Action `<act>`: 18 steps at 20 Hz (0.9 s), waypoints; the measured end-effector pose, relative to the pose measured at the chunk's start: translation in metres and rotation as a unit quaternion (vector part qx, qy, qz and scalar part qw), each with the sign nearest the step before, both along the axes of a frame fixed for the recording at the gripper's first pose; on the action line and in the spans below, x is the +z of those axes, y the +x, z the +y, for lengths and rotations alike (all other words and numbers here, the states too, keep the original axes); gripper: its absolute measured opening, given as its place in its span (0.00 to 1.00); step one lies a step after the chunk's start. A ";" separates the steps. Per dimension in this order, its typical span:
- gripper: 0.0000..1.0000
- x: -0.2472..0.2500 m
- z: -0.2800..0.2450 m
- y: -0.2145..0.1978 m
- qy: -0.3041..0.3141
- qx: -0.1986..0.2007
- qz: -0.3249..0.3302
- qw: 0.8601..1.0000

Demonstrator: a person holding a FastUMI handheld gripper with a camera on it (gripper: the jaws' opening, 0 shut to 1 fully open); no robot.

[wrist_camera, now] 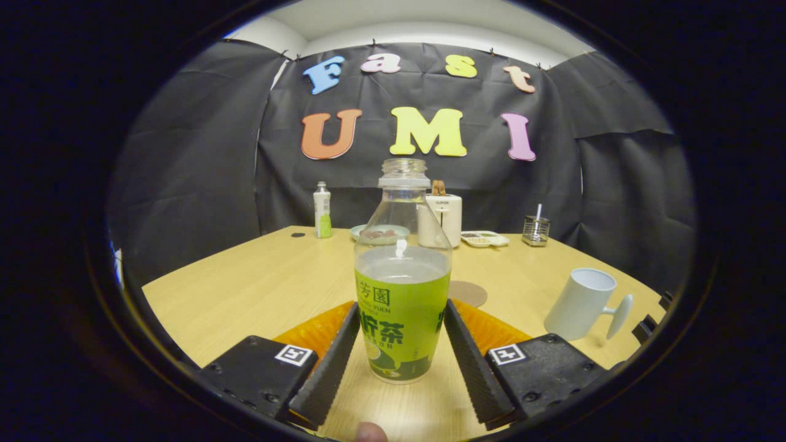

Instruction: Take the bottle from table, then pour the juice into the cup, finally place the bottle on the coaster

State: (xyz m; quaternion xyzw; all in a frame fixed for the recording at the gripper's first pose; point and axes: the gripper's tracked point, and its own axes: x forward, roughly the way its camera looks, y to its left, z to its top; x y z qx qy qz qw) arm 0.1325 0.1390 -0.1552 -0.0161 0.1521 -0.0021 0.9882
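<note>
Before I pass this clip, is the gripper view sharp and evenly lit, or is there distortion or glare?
Gripper view: the bottle between the fingers is sharp, with a small glint on its clear shoulder; fisheye bends the table edge and tilts the cup; lighting is even, shadows soft; far items are small and less crisp.

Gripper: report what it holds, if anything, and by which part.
The gripper has its two fingers against the labelled lower body of the uncapped bottle, one on each side; it appears clamped there, bottle upright.
</note>
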 end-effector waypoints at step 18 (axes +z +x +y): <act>0.78 0.062 -0.041 0.006 0.298 -0.029 -0.045 0.953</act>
